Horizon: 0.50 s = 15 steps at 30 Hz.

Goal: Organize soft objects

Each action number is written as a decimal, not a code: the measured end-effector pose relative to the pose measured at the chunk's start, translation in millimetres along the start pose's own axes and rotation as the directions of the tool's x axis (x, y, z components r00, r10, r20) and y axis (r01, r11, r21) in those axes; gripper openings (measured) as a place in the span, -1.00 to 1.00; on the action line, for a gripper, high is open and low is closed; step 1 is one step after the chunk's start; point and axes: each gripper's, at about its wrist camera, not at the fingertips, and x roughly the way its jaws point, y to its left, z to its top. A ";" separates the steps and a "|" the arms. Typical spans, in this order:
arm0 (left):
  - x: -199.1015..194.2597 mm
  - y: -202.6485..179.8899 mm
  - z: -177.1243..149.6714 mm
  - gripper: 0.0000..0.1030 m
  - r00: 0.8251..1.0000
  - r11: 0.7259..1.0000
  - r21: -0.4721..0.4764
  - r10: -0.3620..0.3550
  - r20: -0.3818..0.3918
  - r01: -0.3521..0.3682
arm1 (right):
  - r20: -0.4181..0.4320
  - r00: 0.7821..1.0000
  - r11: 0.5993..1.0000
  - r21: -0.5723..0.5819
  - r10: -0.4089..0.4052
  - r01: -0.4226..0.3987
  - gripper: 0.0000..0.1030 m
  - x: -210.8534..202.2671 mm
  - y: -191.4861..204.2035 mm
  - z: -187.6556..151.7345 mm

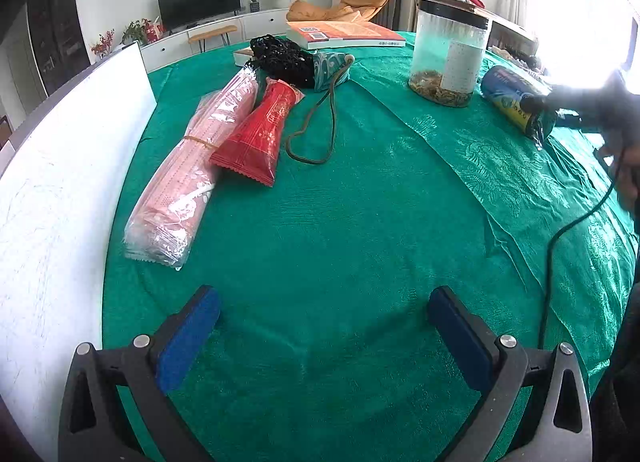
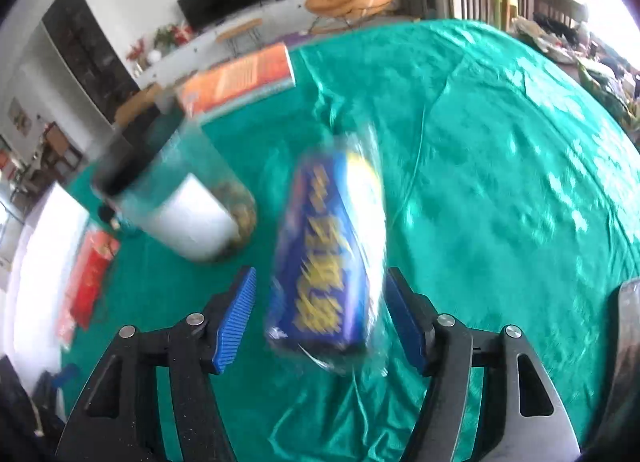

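Right gripper [image 2: 320, 318]: jaws spread, the blue packet [image 2: 324, 262] lying between them on the green tabletop [image 2: 500, 181]. A gap shows at the left pad; contact at the right pad cannot be told through the blur. A clear jar [image 2: 180, 201] stands just left of the packet.

Left gripper [image 1: 324, 338]: released, nothing between its jaws, well apart from the packet.

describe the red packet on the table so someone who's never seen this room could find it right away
Start at the white board standing along the left edge of the green tablecloth. Beside it lies a long pink plastic-wrapped pack, and the red packet lies against that pack's right side. It is the only solid red pouch, shorter than the pink pack, with a zigzag-cut bottom edge.
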 end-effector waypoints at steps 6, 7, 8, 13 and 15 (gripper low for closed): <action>0.1 0.0 0.2 1.00 1.000 1.000 0.000 0.001 0.000 -0.001 | 0.101 0.989 0.993 -0.030 -0.111 0.115 0.40 -7.3 24.0 -49.5; 0.1 0.0 0.3 1.00 1.000 1.000 0.000 0.001 0.000 -0.001 | 0.102 0.984 0.989 -0.014 -0.143 0.145 0.40 -3.5 26.6 -57.7; 0.1 0.0 0.4 1.00 1.000 1.000 0.000 0.001 0.000 -0.001 | 0.090 0.982 0.986 0.001 -0.169 0.169 0.40 14.0 30.7 -68.7; -0.1 0.3 0.3 1.00 1.000 1.000 -0.002 0.002 0.000 -0.002 | 0.077 0.962 0.963 -0.043 -0.263 0.266 0.45 37.6 45.8 -74.5; -0.2 0.2 0.2 1.00 1.000 1.000 -0.002 0.003 0.000 -0.003 | 0.078 0.962 0.963 -0.039 -0.263 0.266 0.55 39.8 45.6 -75.7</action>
